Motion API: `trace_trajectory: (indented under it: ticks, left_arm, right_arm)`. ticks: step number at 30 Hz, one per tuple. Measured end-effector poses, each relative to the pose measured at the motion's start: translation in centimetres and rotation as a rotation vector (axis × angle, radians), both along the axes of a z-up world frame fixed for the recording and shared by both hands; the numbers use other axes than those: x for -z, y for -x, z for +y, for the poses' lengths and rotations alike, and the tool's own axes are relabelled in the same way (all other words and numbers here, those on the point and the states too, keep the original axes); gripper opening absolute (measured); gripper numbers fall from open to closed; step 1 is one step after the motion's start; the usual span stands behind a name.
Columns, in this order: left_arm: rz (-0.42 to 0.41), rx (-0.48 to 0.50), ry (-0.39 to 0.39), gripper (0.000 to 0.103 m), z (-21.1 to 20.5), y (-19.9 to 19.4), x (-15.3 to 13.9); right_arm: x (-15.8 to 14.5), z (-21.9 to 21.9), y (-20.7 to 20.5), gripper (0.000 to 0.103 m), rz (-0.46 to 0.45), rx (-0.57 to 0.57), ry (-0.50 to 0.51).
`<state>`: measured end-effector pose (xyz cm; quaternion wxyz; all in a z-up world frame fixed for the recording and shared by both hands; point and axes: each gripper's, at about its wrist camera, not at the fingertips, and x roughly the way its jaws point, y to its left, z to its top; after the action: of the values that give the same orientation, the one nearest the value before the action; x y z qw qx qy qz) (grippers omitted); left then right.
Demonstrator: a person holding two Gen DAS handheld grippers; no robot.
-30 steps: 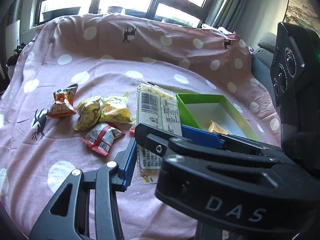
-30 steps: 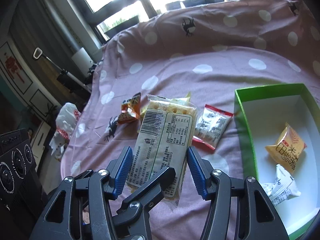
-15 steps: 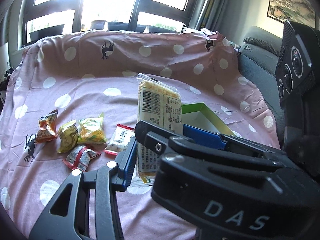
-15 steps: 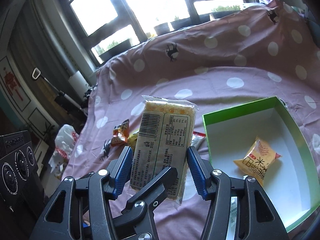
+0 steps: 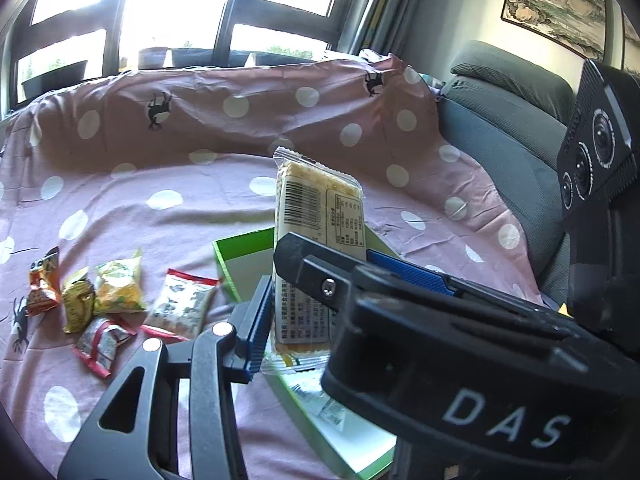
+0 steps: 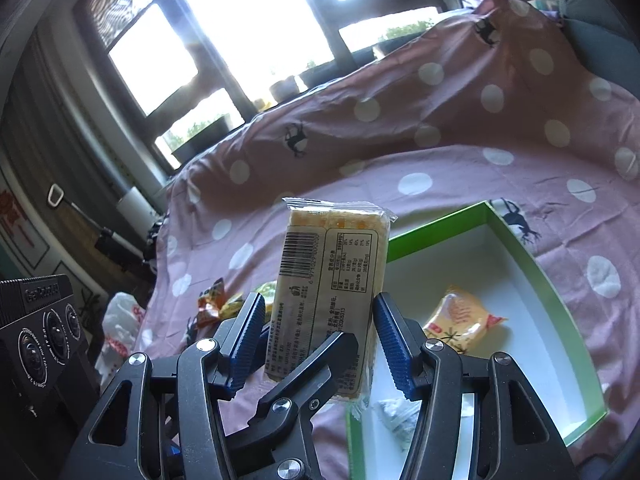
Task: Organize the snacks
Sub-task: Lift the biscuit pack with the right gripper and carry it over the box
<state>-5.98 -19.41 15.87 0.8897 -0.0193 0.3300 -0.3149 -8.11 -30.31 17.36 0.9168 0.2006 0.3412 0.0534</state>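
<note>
Over on the left, five loose snacks are lying in a cluster on the pink spotted cloth (image 5: 168, 220): an orange sachet (image 5: 42, 284), two yellow ones (image 5: 100, 292), a crumpled red-and-white wrapper (image 5: 102, 340) and a white packet with red trim (image 5: 182, 304). They are waiting their turn, none of them touched.

Moving in, the left gripper (image 5: 312, 312) is crowding right up against the action. One blue pad (image 5: 256, 320) is sitting against the left edge of the cracker pack (image 6: 328, 292), but the other finger is hidden behind the other tool, so I cannot tell whether this claw is pinching or merely alongside. In the right wrist view one of its black fingers is crossing the pack's face, probably steadying it.

Centre stage, the pack is riding upright, clear of the cloth, barcode side towards both cameras. The right gripper (image 6: 320, 340) is doing the carrying, its two blue pads pressing in on the pack's long edges near the bottom. That low edge grip is leaving the top free and the pack standing tall.

To the right, the green box (image 6: 552, 280) is lying open on the cloth, white inside, already housing an orange-yellow snack (image 6: 464, 320) and a small white wrapper (image 6: 394, 420). The pack is hanging over its near left corner, so this looks like the drop-off coming, and it will likely want tipping flat to fit.
</note>
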Motion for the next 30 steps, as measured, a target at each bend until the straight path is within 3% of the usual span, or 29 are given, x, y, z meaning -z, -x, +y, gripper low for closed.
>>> trace_trajectory:
  ticks: [12,30]
  left_arm:
    - [0.018,0.091,0.0,0.04,-4.7,-0.3,0.6]
    - [0.179,0.149,0.026,0.04,-8.3,-2.3,3.7]
  right_arm:
    - [0.4,-4.7,1.0,0.06,0.007,0.112,-0.031]
    - [3.1,-8.4,0.1,0.06,0.119,0.21,-0.045]
